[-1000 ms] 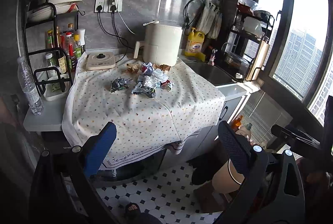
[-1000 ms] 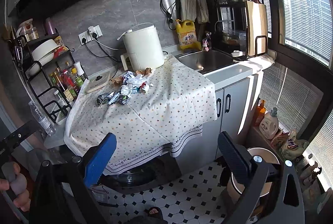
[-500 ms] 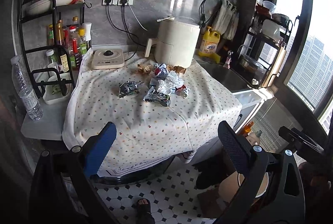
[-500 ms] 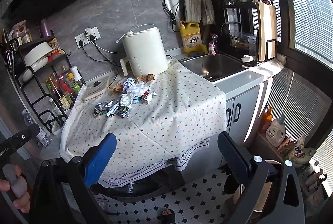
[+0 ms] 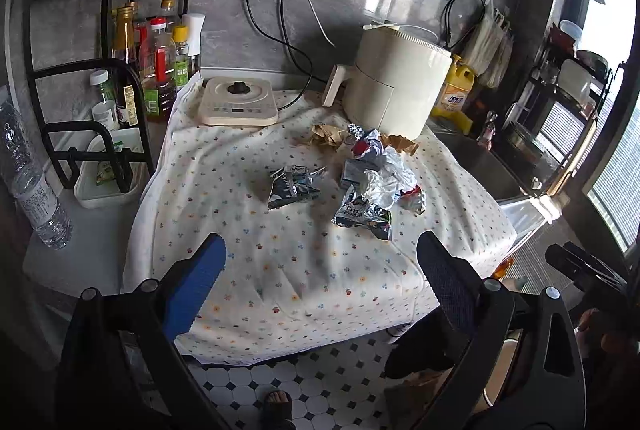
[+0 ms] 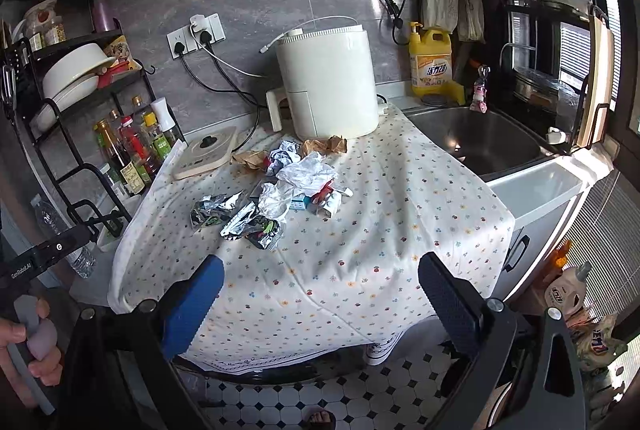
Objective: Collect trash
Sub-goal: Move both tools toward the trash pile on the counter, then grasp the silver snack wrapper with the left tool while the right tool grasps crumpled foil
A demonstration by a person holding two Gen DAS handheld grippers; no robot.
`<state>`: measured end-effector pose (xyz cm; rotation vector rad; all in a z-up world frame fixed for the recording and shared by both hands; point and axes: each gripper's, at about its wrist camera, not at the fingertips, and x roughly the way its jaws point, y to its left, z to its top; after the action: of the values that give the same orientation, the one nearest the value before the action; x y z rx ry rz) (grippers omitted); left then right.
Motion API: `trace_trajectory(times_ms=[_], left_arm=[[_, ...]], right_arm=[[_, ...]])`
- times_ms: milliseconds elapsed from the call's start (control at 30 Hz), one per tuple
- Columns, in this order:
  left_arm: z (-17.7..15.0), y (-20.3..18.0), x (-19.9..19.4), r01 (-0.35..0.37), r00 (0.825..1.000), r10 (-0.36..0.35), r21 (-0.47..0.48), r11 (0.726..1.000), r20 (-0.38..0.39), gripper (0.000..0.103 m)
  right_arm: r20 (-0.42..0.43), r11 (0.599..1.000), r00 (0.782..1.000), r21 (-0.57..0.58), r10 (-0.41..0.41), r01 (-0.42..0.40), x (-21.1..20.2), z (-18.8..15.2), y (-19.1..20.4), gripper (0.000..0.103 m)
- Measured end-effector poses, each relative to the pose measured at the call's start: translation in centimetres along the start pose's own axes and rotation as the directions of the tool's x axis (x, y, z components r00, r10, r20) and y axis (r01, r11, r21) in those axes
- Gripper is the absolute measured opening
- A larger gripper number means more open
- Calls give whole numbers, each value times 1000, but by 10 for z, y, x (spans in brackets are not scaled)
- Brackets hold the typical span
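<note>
Here both tools are wide apart and hold nothing: left gripper [image 5: 320, 270] and right gripper [image 6: 320, 290] hang over the near edge of the tablecloth [image 5: 248, 230]. The trash pile [image 6: 288, 182], foil wrappers, crumpled paper and brown scraps, lies mid-cloth, just in front of the white appliance [image 6: 328, 78]. Sink [image 6: 476, 142] to the right.

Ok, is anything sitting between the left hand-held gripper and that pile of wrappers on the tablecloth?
Nothing visible does. The left hand-held gripper is open over the near edge of the tablecloth, and only bare cloth lies between it and the wrappers. The air fryer and cooktop stand behind the pile, not in front.
</note>
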<state>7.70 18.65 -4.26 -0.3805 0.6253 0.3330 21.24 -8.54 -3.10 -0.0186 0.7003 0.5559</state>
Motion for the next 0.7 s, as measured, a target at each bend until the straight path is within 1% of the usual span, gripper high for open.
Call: trace_trajectory(times_ms=[167,233,367,467,567,700], left_arm=[[3,31,47,-3,998,0,-51,999,-67,85],[4,41,64,-9,996,4,-55,998,-88,82],[9,59,96,3,990,-14,-80,997,-138,78],[16,64,118,25,985,-38,-82,996,-166,77],[25,64,143,52,981,-62,-60,997,-183,77],[36,57,177,82,973,-90,-44,996,-214,78]], right_arm=[[-45,1000,999,-13,-10,10,41,13,12,94],[-66,1000,998,-11,-6,5,56,17,17,91],[-107,1000,994,-19,6,-8,82,21,27,86],[-134,1000,991,-21,18,-21,98,25,35,81],[-157,1000,987,-17,21,-24,112,26,40,76],[-203,1000,979,13,7,-4,125,23,42,72]])
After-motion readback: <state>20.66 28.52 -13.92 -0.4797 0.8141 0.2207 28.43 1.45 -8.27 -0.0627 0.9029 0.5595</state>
